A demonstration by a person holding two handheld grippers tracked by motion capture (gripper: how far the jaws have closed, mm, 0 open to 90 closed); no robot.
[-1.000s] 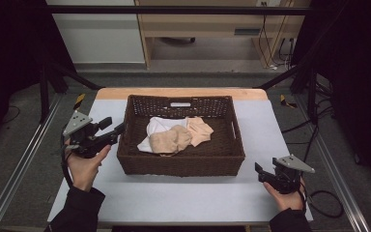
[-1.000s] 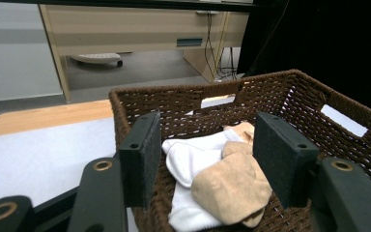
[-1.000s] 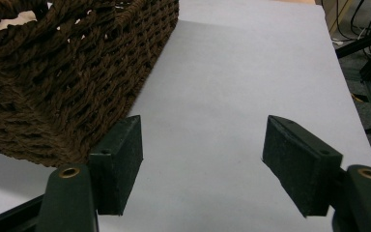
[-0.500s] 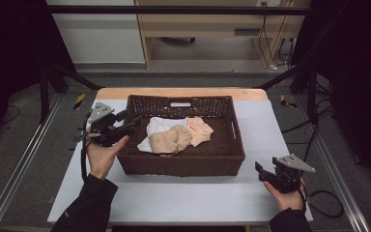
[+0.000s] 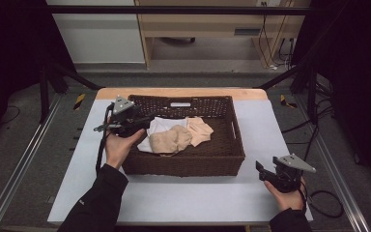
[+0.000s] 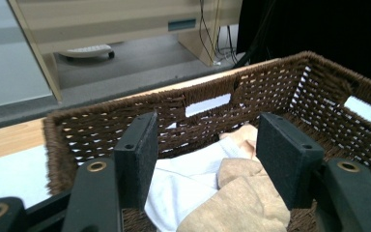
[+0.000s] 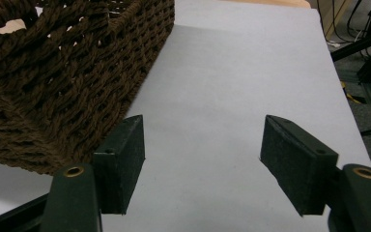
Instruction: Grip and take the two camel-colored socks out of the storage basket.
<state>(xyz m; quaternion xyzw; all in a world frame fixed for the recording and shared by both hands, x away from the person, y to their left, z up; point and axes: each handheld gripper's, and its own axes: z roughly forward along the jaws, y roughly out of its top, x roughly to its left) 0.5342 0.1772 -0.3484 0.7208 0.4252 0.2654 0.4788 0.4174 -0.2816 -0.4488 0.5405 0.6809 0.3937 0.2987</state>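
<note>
Clothes lie bunched in the brown wicker basket (image 5: 232, 145): a white garment (image 6: 188, 181) and a tan one (image 6: 236, 203), just ahead of and below the left gripper (image 6: 207, 154) at the basket's left rim. Its jaws, which have just been opening, stand wide with nothing gripped. The right gripper (image 7: 200, 159) rests over the bare white table (image 7: 232, 72), well apart, open and empty, its jaws having just narrowed a little.

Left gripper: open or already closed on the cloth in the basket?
Open. In its own view the left gripper has its jaws wide apart above the white cloth and tan cloth, pads touching neither, over the basket.
</note>
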